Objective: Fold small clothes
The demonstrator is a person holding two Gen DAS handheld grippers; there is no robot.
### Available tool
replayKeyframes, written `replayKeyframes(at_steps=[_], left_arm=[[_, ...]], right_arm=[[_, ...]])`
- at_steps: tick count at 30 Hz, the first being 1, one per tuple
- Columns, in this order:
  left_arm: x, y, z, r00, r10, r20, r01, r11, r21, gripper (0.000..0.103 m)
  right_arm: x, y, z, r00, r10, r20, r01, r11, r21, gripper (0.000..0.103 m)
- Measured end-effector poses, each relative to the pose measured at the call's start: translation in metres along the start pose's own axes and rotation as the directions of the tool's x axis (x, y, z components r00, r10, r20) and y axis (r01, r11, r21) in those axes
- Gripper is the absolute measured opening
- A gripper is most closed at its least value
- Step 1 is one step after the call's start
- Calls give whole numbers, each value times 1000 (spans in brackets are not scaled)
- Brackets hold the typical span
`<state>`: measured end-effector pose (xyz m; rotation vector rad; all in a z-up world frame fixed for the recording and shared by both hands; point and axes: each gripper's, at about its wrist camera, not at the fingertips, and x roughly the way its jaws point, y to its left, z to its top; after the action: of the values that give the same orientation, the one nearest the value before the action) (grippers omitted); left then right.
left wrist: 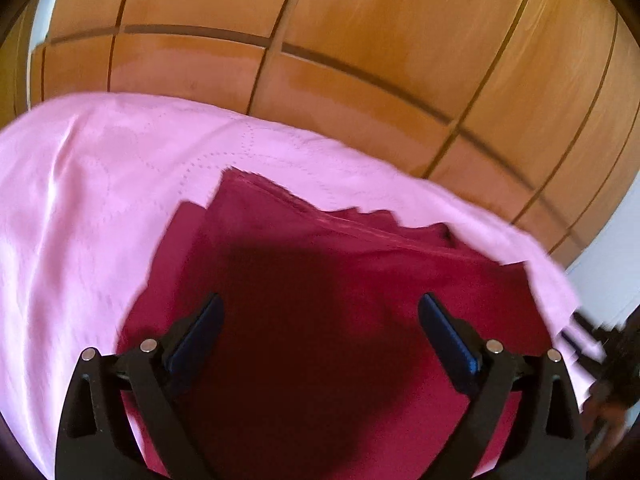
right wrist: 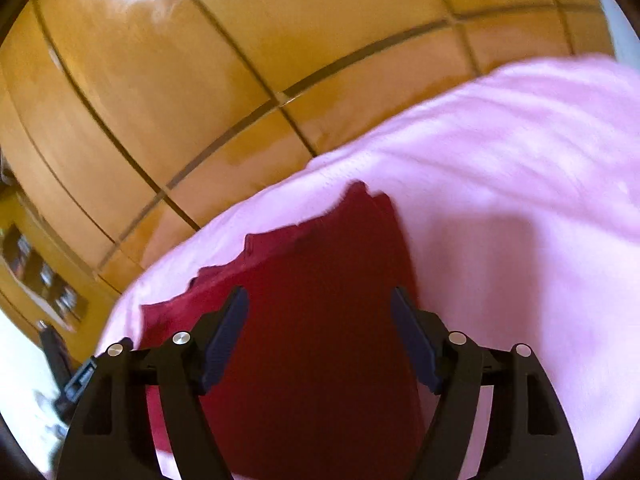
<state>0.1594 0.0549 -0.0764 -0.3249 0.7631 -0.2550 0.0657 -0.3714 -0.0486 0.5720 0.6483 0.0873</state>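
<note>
A dark red garment (left wrist: 320, 280) lies flat on a pink bedspread (left wrist: 100, 200). In the left wrist view my left gripper (left wrist: 320, 316) is open, its blue-padded fingers spread wide just above the red cloth, holding nothing. In the right wrist view the same red garment (right wrist: 320, 280) lies on the pink bedspread (right wrist: 520, 220), with a wavy edge at its far left side. My right gripper (right wrist: 320, 308) is open above the cloth and holds nothing. The garment's near part is hidden under both grippers.
A wooden wardrobe (left wrist: 360, 40) with panelled doors stands behind the bed; it also fills the back of the right wrist view (right wrist: 200, 80). Dark objects (right wrist: 56, 360) lie beyond the bed's left edge. The bed edge drops off at right (left wrist: 580, 320).
</note>
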Motion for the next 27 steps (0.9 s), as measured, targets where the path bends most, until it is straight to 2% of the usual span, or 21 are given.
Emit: replayKeyframes(at_steps=[3, 6, 7, 8, 9, 12, 16, 19, 22, 24, 27], left_arm=[[-20, -12, -16, 998, -51, 26, 51, 999, -9, 99], [-37, -30, -36, 994, -102, 42, 100, 994, 46, 98], [-40, -34, -39, 993, -111, 41, 109, 992, 60, 96], [-43, -38, -44, 991, -125, 42, 121, 989, 81, 89], [-47, -43, -49, 991, -129, 40, 124, 986, 107, 84], [-53, -50, -60, 992, -128, 24, 123, 982, 141, 81], [-55, -52, -68, 991, -133, 8, 131, 983, 130, 80], [-51, -52, -70, 990, -141, -14, 142, 981, 129, 75], [-40, -55, -75, 989, -134, -59, 141, 981, 135, 59], [-28, -53, -81, 986, -126, -110, 139, 983, 121, 43], [-21, -47, -87, 985, -118, -128, 131, 986, 101, 31]], right_arm=[[-24, -16, -17, 1000, 5, -14, -4, 998, 64, 72], [-40, -28, -30, 999, -1, -40, 5, 995, 95, 73], [-42, -33, -33, 999, 13, -50, -7, 993, 121, 73], [-44, -36, -37, 998, 26, -58, -17, 989, 145, 73], [-46, -40, -41, 997, 37, -65, -26, 985, 168, 73], [-43, -49, -51, 992, 72, -106, -45, 970, 239, 72], [-37, -48, -74, 972, 174, -158, -113, 935, 335, 73], [-32, -38, -80, 965, 187, -182, -126, 945, 302, 73], [-27, -33, -81, 962, 200, -186, -138, 944, 298, 73], [-21, -31, -80, 955, 226, -190, -160, 937, 310, 73], [-10, -30, -77, 953, 238, -187, -172, 934, 314, 73]])
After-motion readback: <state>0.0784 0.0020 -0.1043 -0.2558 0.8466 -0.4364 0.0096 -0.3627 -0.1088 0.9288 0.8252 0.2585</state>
